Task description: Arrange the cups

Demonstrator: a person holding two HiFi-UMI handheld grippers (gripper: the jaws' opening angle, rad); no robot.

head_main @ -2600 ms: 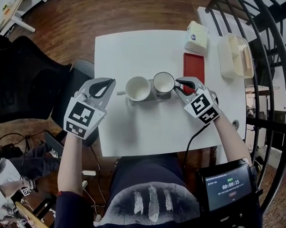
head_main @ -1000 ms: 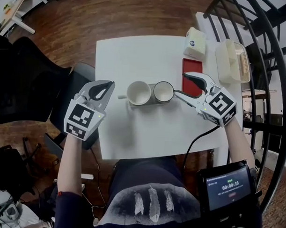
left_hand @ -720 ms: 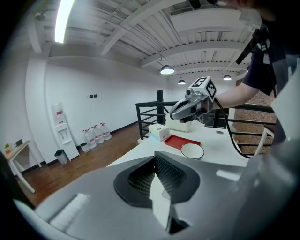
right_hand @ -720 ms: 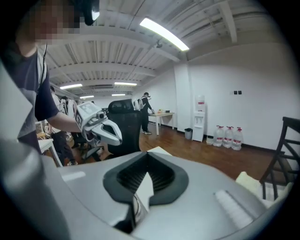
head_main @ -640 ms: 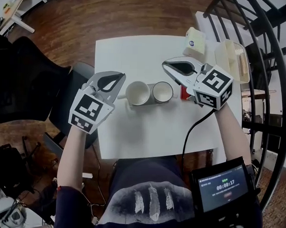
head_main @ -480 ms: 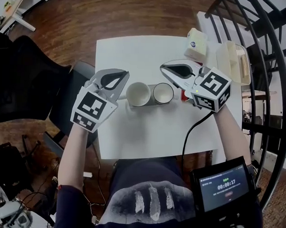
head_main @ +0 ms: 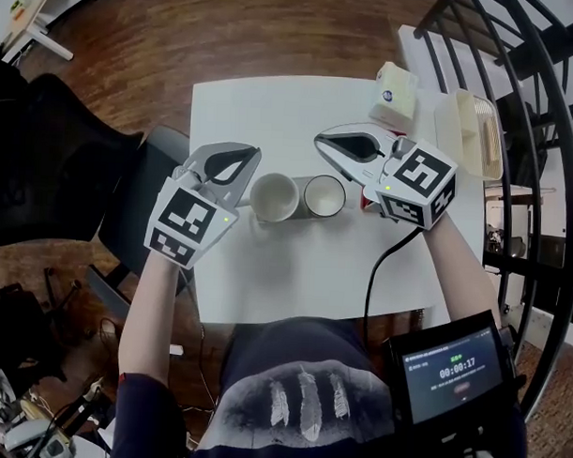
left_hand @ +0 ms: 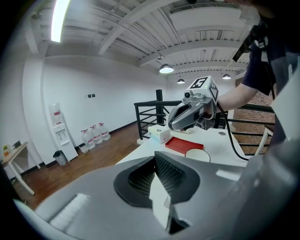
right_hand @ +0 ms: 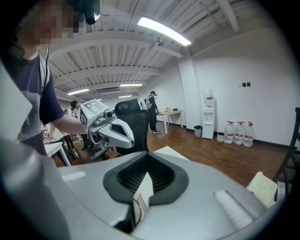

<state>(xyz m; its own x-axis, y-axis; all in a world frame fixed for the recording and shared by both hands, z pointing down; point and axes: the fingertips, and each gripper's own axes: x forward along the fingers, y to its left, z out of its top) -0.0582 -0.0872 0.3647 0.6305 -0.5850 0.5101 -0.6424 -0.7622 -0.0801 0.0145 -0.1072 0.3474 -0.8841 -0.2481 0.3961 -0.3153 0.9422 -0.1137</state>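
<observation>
Cups: 2 stand side by side on a grey base (head_main: 301, 213) mid-way across the white table (head_main: 272, 101), the left cup (head_main: 274, 197) apparently touching the right cup (head_main: 324, 196).
Head view, left gripper (head_main: 252, 155): hangs just left of the left cup, clear of it.
Head view, right gripper (head_main: 320, 141): hovers above and behind the right cup, over a red tray (head_main: 367, 204).
Left gripper view: jaws pressed together with nothing between them; 1 cup rim (left_hand: 197, 154) peeks past the gripper body.
Right gripper view: jaws closed on nothing; no cup in sight.
Handling: they look like glazed ceramic, so probably rigid, fairly heavy, slick and chippable if knocked together.
Hold: pinching the wall at the rim, 1 jaw inside and 1 outside, seems safest; I cannot make out the handles.
Risk: a rim pinch may let a cup swing or slip.
</observation>
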